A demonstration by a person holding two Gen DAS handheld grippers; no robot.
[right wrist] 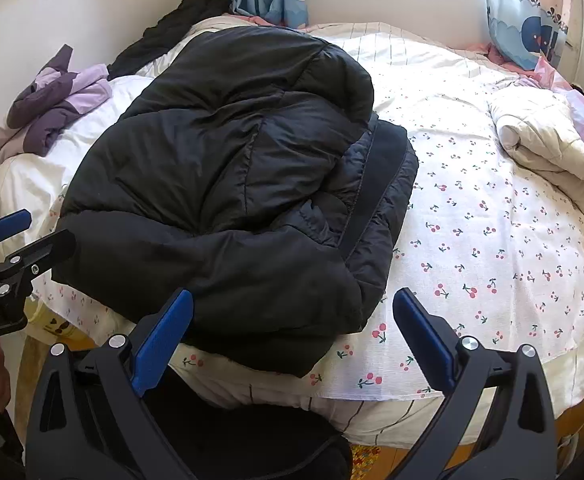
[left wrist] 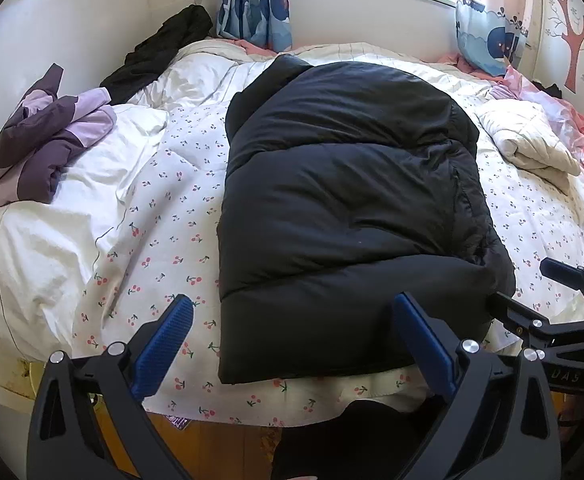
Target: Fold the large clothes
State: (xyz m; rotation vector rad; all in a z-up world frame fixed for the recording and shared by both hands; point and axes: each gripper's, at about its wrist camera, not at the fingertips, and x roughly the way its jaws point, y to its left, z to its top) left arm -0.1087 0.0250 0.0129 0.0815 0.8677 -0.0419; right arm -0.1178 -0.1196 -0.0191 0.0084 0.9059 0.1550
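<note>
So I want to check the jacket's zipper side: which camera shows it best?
The right wrist view: the black jacket shows its open right edge and dark front strip plainly. The left wrist view shows the jacket mostly as a smooth folded back, that edge only a thin sliver.

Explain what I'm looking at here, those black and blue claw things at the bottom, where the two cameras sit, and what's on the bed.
The claws are hand-held grippers, one in each of a person's hands, no robot arm. Each carries a wide-angle camera looking along its two blue-padded fingers. One picture comes from the left gripper, the other from the right gripper. Both are open and hold nothing. On the cherry-print sheet lies a black puffer jacket, folded into a bundle. A purple jacket and dark clothing sit by the wall, and a cream quilt lies to the right.
</note>
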